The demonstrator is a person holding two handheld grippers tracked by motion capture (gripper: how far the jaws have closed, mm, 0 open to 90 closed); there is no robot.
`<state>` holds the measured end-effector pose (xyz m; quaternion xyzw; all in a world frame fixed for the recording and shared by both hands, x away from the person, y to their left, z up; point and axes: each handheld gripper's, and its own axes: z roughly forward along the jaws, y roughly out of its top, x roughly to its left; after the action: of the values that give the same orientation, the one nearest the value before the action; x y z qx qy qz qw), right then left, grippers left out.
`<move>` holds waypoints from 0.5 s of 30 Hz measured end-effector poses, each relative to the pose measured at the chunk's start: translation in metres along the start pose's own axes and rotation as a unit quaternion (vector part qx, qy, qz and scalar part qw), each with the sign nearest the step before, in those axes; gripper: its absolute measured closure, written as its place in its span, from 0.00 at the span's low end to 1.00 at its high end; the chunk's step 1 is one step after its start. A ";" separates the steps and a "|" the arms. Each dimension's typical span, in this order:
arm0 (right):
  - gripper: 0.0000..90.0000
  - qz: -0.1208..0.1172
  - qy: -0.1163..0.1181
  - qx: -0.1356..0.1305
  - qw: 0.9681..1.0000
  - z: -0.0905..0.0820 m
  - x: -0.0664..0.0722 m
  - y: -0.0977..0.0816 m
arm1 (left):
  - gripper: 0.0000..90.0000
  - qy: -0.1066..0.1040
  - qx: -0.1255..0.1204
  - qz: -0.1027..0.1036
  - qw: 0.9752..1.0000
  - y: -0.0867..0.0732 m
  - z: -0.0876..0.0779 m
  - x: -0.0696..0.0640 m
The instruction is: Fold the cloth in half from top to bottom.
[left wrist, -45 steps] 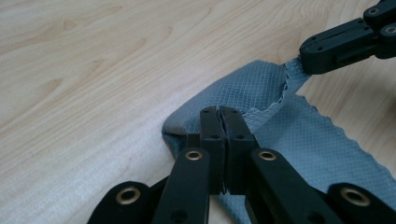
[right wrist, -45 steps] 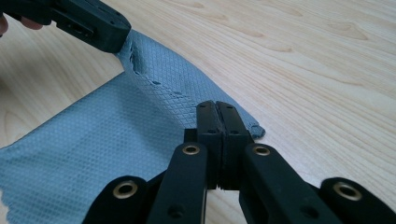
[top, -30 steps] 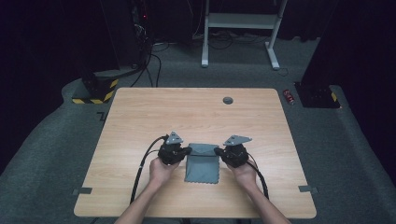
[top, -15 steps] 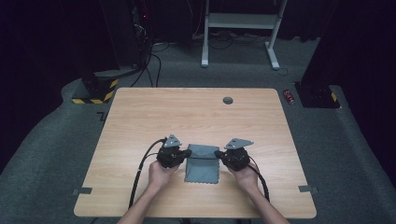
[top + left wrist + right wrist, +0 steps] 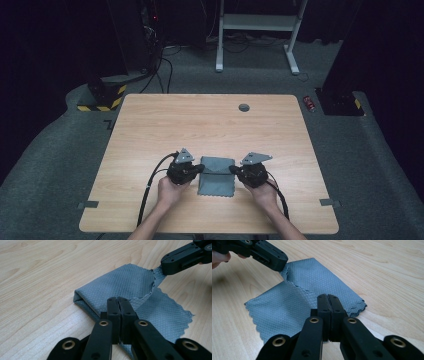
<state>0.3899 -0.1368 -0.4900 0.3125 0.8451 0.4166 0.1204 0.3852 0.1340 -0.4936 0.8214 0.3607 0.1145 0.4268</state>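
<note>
I see the wooden table, pale and wide, with a small dark round grommet near its far edge. On its near half, midway between my 2 grippers, lies the grey cloth. It has a fine diamond weave and scalloped edges, and it is partly folded: the far part is doubled over into 2 layers, with a soft fold along the far side, while a single layer spreads flat on the wood toward me.

In the left gripper view the cloth has its upper layer raised a little along the free edge, and in the right gripper view the cloth shows the same lifted flap above the flat lower sheet.

My left hand comes in from the bottom edge and holds the left gripper low at the cloth's left side, pointing inward. Its jaws are pressed together; in the right gripper view the left gripper is pinching the cloth's edge at a corner of the flap.

My right hand mirrors it, with the right gripper at the cloth's right side. Its jaws also meet, and in the left gripper view the right gripper is nipping the opposite corner of that flap.
</note>
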 end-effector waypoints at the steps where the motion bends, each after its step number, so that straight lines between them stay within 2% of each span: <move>1: 0.99 -0.002 0.002 -0.001 1.000 -0.002 0.001 -0.001 | 0.99 0.000 -0.001 0.002 1.000 -0.001 -0.001 -0.001; 8: 0.99 -0.002 0.006 0.000 1.000 -0.004 0.005 -0.004 | 0.99 0.000 0.001 0.005 1.000 -0.005 -0.003 -0.004; 15: 0.99 -0.002 0.012 -0.001 1.000 -0.007 0.009 -0.007 | 0.99 -0.005 -0.009 -0.007 1.000 -0.008 -0.008 -0.007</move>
<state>0.3766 -0.1383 -0.4903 0.3059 0.8466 0.4212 0.1111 0.3727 0.1372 -0.4947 0.8154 0.3634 0.1103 0.4369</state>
